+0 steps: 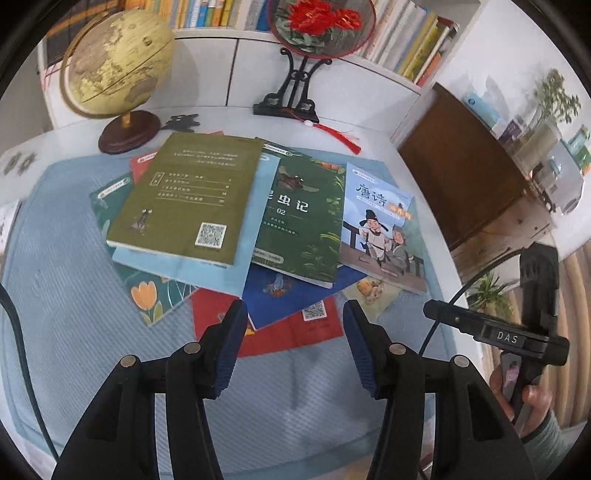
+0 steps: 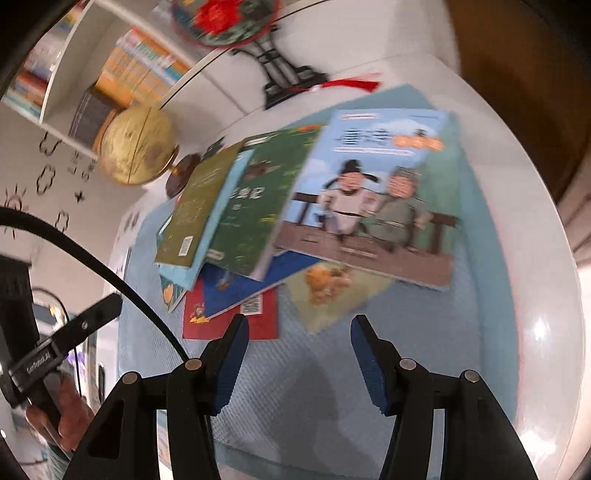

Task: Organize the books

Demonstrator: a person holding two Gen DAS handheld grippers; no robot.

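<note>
Several books lie in a loose overlapping heap on a light blue mat. An olive book with a QR code lies on top at the left. A dark green insect book lies in the middle and a pale blue book with two cartoon men at the right. Red and dark blue books stick out at the near edge. My left gripper hangs open just above the red book's near edge, nothing between its fingers. My right gripper is open too, over the mat in front of the cartoon book.
A globe and a round fan with red flowers on a black stand stand behind the heap. Shelves of upright books run along the back. A dark wooden cabinet is at the right. A hand holds the other gripper's handle.
</note>
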